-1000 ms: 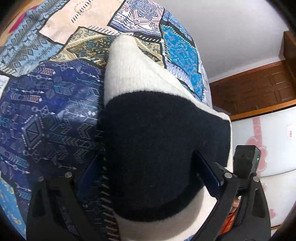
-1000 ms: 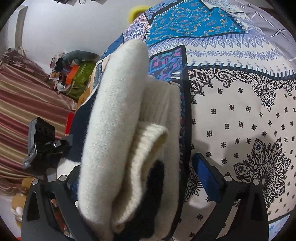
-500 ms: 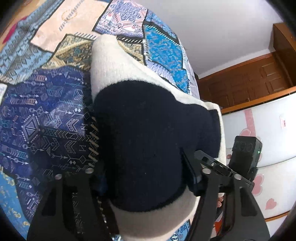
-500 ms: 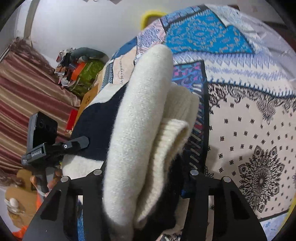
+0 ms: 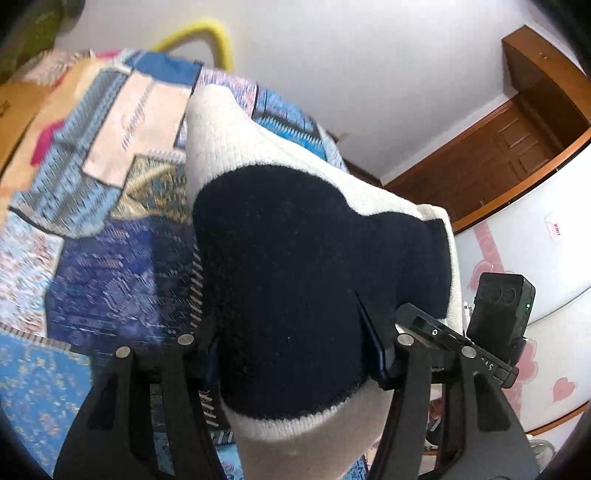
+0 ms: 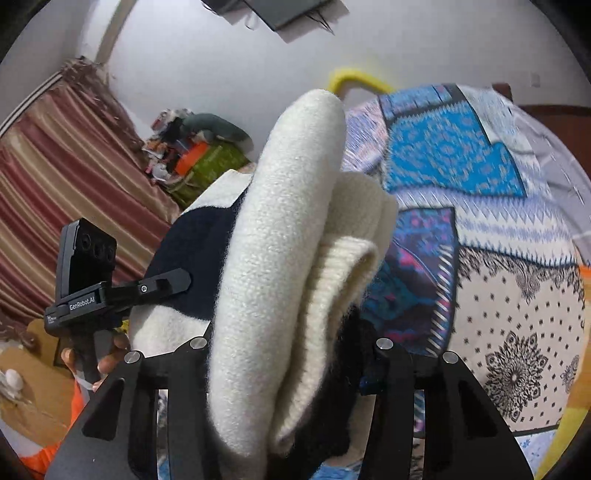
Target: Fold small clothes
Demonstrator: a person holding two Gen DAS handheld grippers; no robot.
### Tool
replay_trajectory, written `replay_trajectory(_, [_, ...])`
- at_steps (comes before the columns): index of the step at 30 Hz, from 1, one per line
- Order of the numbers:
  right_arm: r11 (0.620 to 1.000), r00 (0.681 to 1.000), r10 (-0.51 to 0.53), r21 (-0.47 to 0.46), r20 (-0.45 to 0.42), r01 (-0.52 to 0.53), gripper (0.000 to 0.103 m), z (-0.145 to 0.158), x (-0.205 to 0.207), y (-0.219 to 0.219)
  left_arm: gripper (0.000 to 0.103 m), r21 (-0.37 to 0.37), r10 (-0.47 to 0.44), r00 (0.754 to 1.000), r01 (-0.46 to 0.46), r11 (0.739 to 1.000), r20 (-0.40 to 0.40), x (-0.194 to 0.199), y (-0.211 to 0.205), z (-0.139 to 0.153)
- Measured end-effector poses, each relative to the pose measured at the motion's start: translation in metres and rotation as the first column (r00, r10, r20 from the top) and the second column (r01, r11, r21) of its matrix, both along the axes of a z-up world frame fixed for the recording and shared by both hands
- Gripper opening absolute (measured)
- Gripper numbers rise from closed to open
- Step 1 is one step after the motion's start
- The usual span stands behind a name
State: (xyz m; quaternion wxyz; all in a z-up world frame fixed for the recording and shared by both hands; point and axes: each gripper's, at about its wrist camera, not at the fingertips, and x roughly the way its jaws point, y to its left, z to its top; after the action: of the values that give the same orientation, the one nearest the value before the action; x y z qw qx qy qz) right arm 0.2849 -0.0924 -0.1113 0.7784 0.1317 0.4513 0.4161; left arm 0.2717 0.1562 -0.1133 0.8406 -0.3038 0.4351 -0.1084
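A folded cream and navy knit sweater [image 5: 314, 266] is held up between both grippers above a patchwork bedspread [image 5: 92, 240]. My left gripper [image 5: 295, 350] is shut on one end of the bundle, navy panel facing the camera. My right gripper [image 6: 288, 354] is shut on the other end, where thick cream folds of the sweater [image 6: 288, 229] and a ribbed cuff stick out. The left gripper [image 6: 162, 284] also shows in the right wrist view, clamped on the navy part. The fingertips are buried in the knit.
The bedspread [image 6: 498, 258] fills the right of the right wrist view. A yellow curved bar [image 5: 199, 33] stands at the bed's far end. A striped curtain [image 6: 55, 184] and a pile of clutter [image 6: 199, 155] are at left. A wooden door [image 5: 498, 155] is at right.
Both grippers closed on the sweater, from open a second ago. They have lifted it and tilted up, so more wall and room now show behind.
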Motion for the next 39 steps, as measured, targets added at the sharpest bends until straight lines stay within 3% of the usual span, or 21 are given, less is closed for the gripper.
replay_trajectory(5, [0.999,1.0,0.014,0.031,0.028,-0.015,0.043,0.019,-0.01,0.017,0.06,0.014,0.031,0.999,-0.032,0.999,0.04,-0.023,0.017,0.023])
replay_trajectory(10, [0.999,0.999,0.029,0.027,0.018,-0.029,0.043,0.016,-0.022,0.034,0.06,0.013,0.055,0.998,-0.055,0.998,0.033,-0.03,0.029,0.015])
replay_trajectory(19, [0.998,0.995,0.054,-0.035,-0.085,-0.057,0.043,-0.034,-0.023,0.065,0.06,-0.005,0.081,0.994,-0.082,0.997,-0.077,-0.036,0.058,-0.044])
replay_trajectory(26, [0.99,0.981,0.048,-0.12,-0.189,-0.072,0.043,-0.083,-0.014,0.076,0.06,-0.069,0.063,0.974,-0.08,0.994,-0.218,-0.025,0.07,-0.116])
replay_trajectory(30, [0.991,0.978,0.044,-0.116,-0.203,-0.068,0.046,-0.093,-0.014,0.069,0.062,-0.08,0.044,0.98,-0.06,0.995,-0.193,-0.028,0.07,-0.125])
replay_trajectory(34, [0.99,0.979,0.041,-0.122,-0.199,-0.066,0.049,-0.09,-0.018,0.06,0.064,-0.038,0.05,0.983,-0.058,0.998,-0.179,-0.037,0.072,-0.122])
replay_trajectory(39, [0.986,0.991,0.022,-0.159,-0.131,-0.043,0.05,-0.073,-0.031,0.049,0.064,0.084,0.102,0.984,-0.09,0.992,-0.147,-0.051,0.076,-0.104])
